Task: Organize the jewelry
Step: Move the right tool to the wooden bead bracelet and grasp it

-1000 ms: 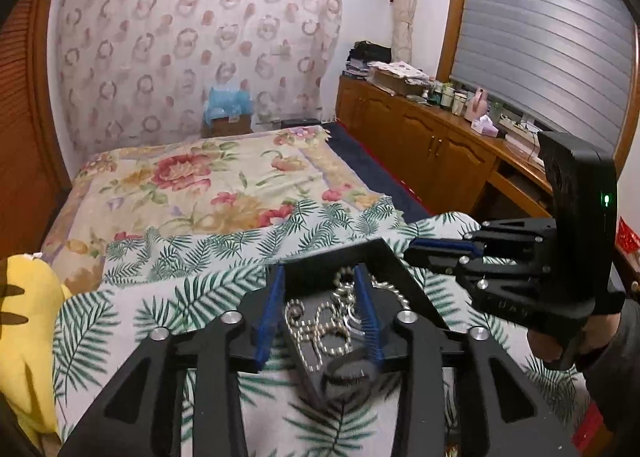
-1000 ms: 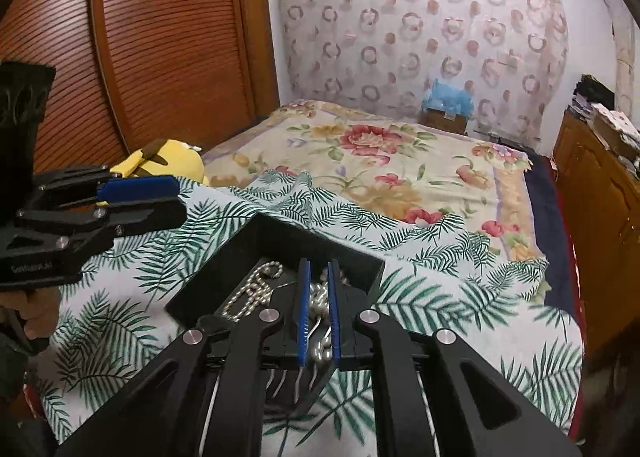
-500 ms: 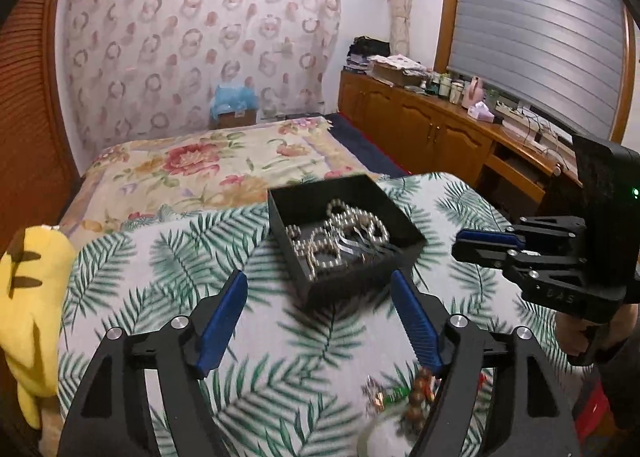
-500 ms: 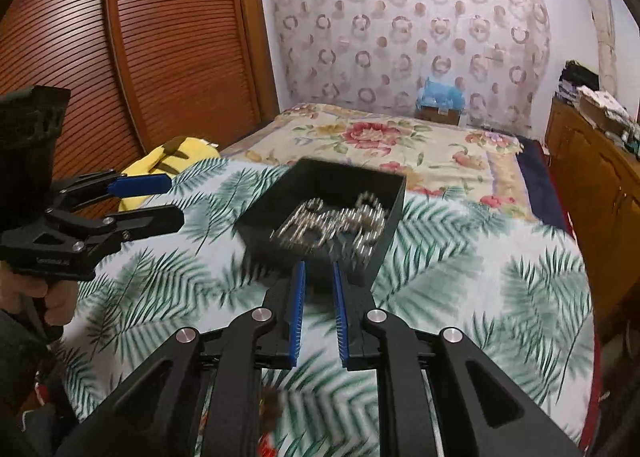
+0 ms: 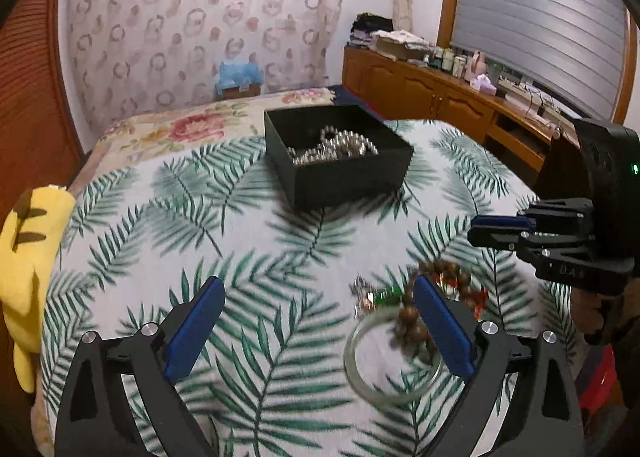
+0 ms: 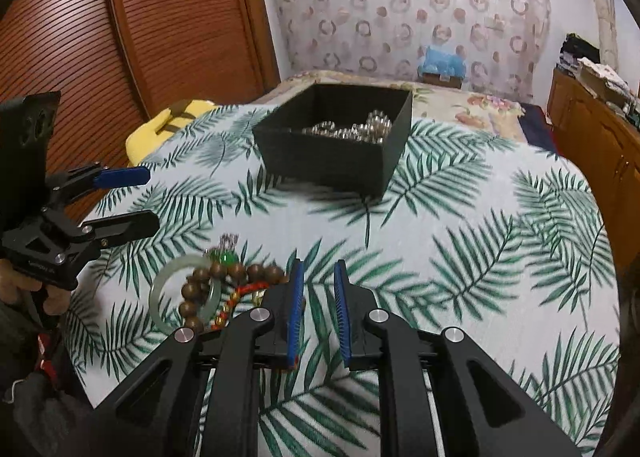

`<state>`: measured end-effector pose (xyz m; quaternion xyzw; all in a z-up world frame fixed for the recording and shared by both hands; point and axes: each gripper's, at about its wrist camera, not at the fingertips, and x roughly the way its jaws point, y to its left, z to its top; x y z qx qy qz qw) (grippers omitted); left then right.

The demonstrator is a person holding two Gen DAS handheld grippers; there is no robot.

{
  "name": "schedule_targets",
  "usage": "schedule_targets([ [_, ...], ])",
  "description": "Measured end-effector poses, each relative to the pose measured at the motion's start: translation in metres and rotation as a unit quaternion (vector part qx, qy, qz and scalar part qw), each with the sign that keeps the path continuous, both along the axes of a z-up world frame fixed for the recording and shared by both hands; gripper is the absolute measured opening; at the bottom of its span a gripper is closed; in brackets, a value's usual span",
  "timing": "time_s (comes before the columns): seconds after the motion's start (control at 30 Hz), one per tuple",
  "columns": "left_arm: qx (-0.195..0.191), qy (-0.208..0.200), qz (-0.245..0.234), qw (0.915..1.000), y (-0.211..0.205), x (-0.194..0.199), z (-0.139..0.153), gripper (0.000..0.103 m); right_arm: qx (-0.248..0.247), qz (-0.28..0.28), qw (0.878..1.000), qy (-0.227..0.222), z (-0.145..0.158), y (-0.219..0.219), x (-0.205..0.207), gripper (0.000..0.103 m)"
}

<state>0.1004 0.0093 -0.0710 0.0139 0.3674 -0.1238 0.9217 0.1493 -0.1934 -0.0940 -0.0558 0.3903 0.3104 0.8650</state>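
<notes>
Left gripper (image 5: 316, 321): jaws are standing wide apart, holding nothing; it is hovering low over the palm-leaf cloth (image 5: 260, 241).
Right gripper (image 6: 319, 305): pads are sitting close together with a narrow gap showing between them, nothing caught in that gap; it too is hovering above the cloth.
Loose pile: a pale green bangle (image 5: 394, 357), a string of wooden beads (image 5: 412, 321), a red-and-gold cord (image 6: 240, 299) and a small green-stoned piece (image 5: 386, 295) are lying together on the near edge of the cloth.
Black box (image 5: 340, 153): is sitting farther back on the cloth, well apart from the pile, with silver bead strands (image 5: 340, 145) already inside.
Bearing from left gripper: the pile is lying just ahead, touching or just beside its right finger in that view, off the centre line to the right.
Bearing from right gripper: the pile is lying just left of its left finger.
Long axis: the wooden beads are running roughly crosswise in the right wrist view; blur is making this uncertain.
Nearer gripper: judged about even, but the left is already spread wide enough to take a piece.
Next move, judged: shifting right and closing on one piece, then carrying it forward to the box.
</notes>
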Motion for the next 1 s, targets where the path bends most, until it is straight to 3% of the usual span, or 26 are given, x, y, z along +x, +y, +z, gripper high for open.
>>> schedule_targets([
  [0.57, 0.002, 0.040, -0.003, 0.9992, -0.001, -0.014, -0.032, 0.092, -0.050, 0.029, 0.998, 0.030, -0.020, 0.028, 0.001, 0.021],
  [0.8, 0.007, 0.052, -0.012, 0.9986, -0.008, -0.019, -0.037, 0.092, -0.055, 0.036, 0.998, 0.005, -0.024, 0.031, -0.002, 0.022],
  [1.0, 0.010, 0.058, -0.031, 0.9978, -0.019, -0.024, -0.038, 0.092, -0.047, 0.035, 0.998, 0.009, -0.024, 0.027, -0.001, 0.021],
])
